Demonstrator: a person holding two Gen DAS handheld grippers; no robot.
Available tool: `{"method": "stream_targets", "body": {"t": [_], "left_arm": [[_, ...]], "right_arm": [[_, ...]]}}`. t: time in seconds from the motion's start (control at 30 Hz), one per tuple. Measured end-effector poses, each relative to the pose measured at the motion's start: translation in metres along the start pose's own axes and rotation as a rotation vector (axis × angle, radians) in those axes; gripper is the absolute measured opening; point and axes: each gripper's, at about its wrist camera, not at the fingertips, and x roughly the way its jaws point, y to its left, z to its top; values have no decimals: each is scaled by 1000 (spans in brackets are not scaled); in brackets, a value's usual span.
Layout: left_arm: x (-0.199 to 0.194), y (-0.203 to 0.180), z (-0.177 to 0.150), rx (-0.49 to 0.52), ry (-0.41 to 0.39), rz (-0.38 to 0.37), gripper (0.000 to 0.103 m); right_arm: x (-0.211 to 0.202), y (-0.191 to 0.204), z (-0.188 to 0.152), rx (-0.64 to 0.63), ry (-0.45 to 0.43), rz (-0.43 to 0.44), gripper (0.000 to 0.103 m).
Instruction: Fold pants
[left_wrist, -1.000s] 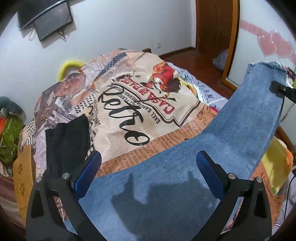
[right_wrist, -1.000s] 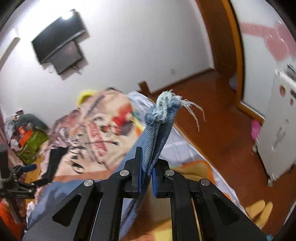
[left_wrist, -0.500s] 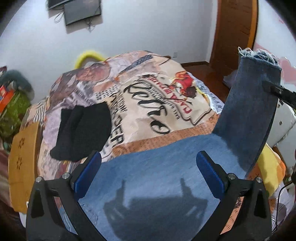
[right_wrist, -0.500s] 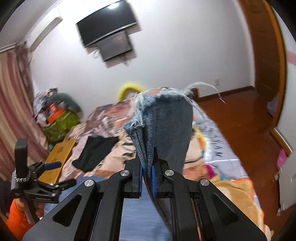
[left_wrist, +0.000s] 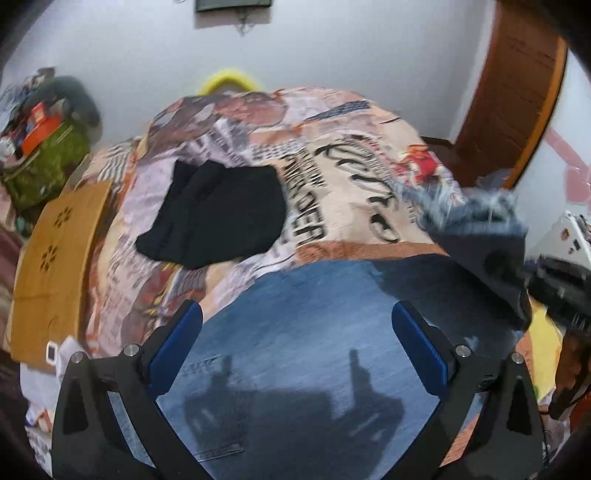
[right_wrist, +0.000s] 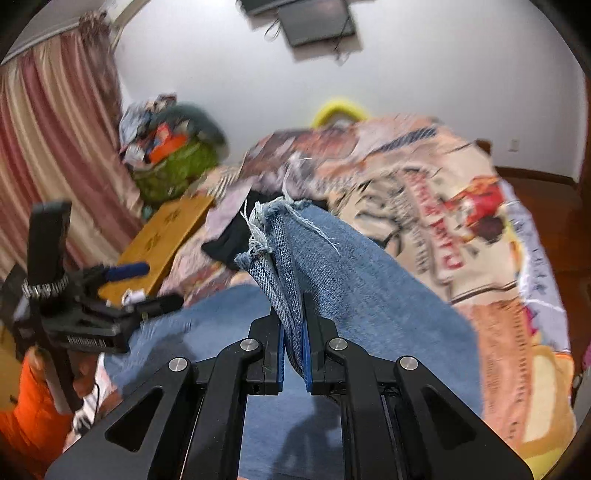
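The blue jeans (right_wrist: 369, 295) are lying spread across the near part of the bed, on top of a printed bedspread (left_wrist: 351, 177) covered in newspaper-style lettering and pictures. One frayed leg end (right_wrist: 273, 221) is being held up off the bed, so the denim is arching from the flat part up into the right gripper (right_wrist: 293, 350), whose blue pads are pressing together on the doubled cloth just below the ragged hem. The left gripper (left_wrist: 295, 347) is hovering over the wide flat part of the jeans with its jaws standing well apart and nothing between them, and its shadow is falling on the denim underneath. In the left wrist view the lifted leg end is showing blurred at the right, with the other gripper's dark body beside it. Beyond the jeans a folded black garment (left_wrist: 218, 218) is resting on the bedspread, apart from them. A wooden board (left_wrist: 55, 258) is sitting at the bed's left edge, and a person's orange sleeve (right_wrist: 33, 417) is showing below the left gripper's handle.
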Motion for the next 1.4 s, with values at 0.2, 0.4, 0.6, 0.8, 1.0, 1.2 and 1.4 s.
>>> {"method": "stream_targets", "body": {"t": [0.2, 0.4, 0.6, 0.8, 1.0, 1.2, 1.4], "left_arm": [[9, 17, -15, -16, 45, 43, 103], [14, 13, -16, -4, 64, 46, 103], [12, -5, -3, 15, 50, 23, 103], [13, -37, 17, 64, 25, -5, 103], [32, -74, 34, 132, 45, -30, 103], [70, -100, 39, 188, 118, -23, 103], [107, -118, 24, 278, 215, 38, 103]], "right_arm": [[38, 9, -24, -19, 174, 39, 10], [40, 11, -43, -26, 248, 64, 16], [13, 6, -43, -8, 214, 93, 39], [-17, -18, -25, 20, 106, 27, 49], [-32, -55, -10, 55, 31, -55, 51], [-10, -89, -12, 90, 81, -90, 51], [21, -113, -30, 139, 170, -108, 51]]}}
